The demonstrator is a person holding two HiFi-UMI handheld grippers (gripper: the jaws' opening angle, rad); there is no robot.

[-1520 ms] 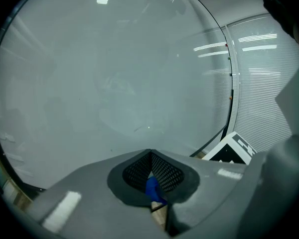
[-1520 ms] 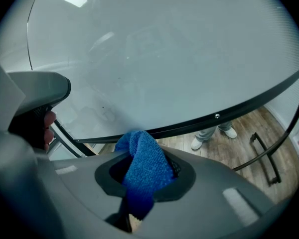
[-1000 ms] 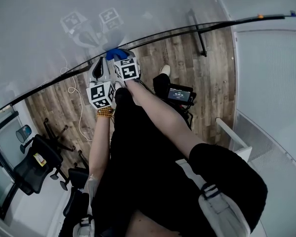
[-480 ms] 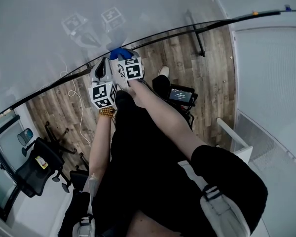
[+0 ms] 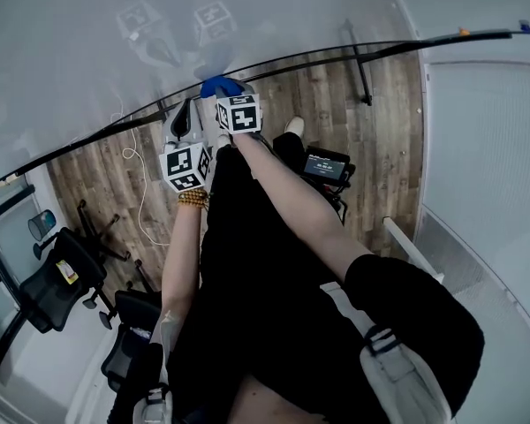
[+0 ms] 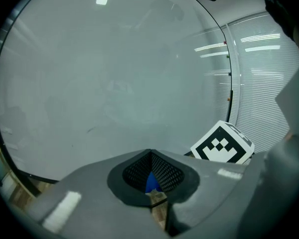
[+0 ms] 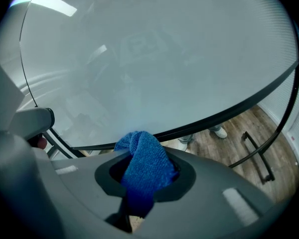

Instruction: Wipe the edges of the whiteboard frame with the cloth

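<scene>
Your cloth [image 7: 144, 166] is bright blue. The whiteboard [image 5: 88, 51] is pale grey-white, and its frame [image 7: 212, 117] is black. Your marker cubes [image 5: 239, 113] carry black-and-white square patterns. The floor [image 5: 97, 184] is brown wood plank.

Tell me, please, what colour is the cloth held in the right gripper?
Blue. The cloth shows best in the right gripper view.
</scene>
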